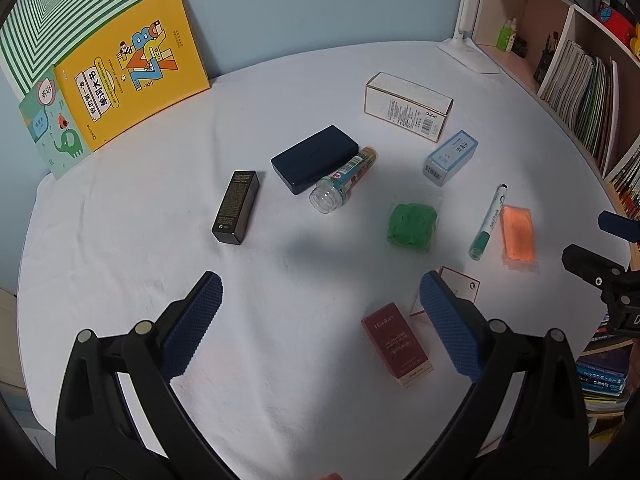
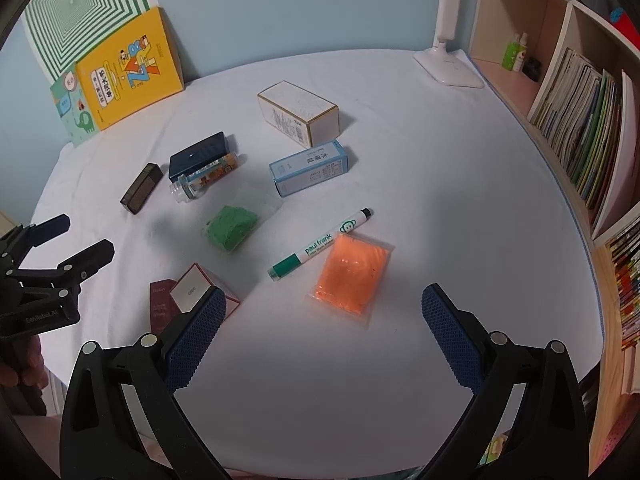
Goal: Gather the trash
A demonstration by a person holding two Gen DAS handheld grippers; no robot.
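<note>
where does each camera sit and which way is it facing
Left wrist: on the left tool, looking forward and down over the white table; its own open fingers show, with the right tool at the right edge.
Right wrist: on the right tool, facing the same table; its own open fingers show, with the left tool and a hand at left.
Shared: marker, green bag, orange bag.

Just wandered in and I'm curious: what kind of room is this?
Probably a child's study corner at home: picture books lean against the wall, a bookshelf stands full alongside, and a desk lamp sits on the white-covered table.
</note>
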